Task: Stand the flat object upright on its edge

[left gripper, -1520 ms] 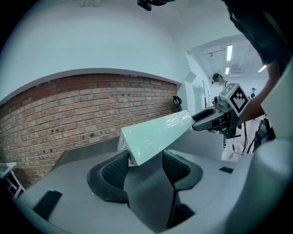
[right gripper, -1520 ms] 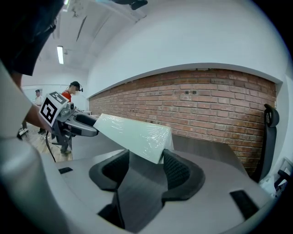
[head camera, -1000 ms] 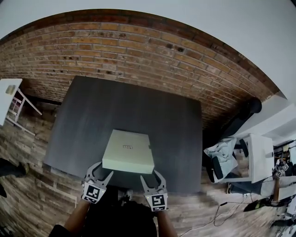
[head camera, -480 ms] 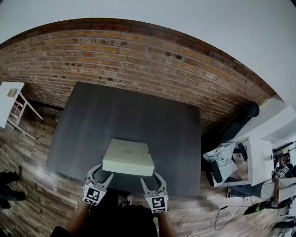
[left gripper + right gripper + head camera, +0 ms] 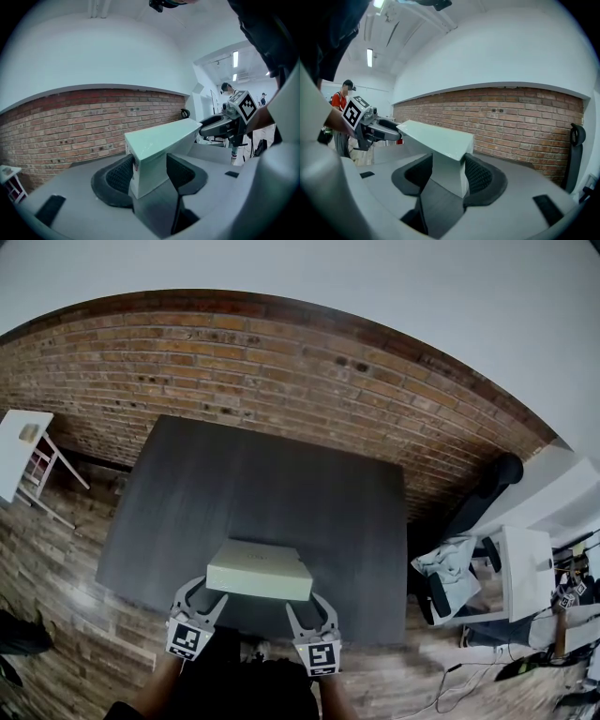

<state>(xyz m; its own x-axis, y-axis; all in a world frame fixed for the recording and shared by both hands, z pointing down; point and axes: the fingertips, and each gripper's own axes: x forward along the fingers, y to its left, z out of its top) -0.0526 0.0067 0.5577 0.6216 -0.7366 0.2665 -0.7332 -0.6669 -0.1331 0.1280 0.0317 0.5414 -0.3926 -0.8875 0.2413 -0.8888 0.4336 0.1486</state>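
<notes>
A flat pale-green box [image 5: 258, 570] is at the near edge of the dark grey table [image 5: 262, 474], its top face foreshortened and its front side towards me. My left gripper [image 5: 199, 601] is shut on the box's near left corner, and my right gripper [image 5: 309, 607] is shut on the near right corner. In the left gripper view the box [image 5: 159, 138] sits tilted between the jaws of the left gripper [image 5: 150, 171]. The right gripper view shows the box [image 5: 436, 136] wedged the same way in the right gripper [image 5: 443, 171].
A brick wall [image 5: 328, 371] runs behind the table. A small white table [image 5: 23, 437] stands at the left, and a white desk with chairs [image 5: 520, 568] at the right. A person [image 5: 344, 93] stands far off, seen in the right gripper view.
The box's top face looks narrower and its front side shows more, so the box has tipped. Both grippers stay on its near corners.
</notes>
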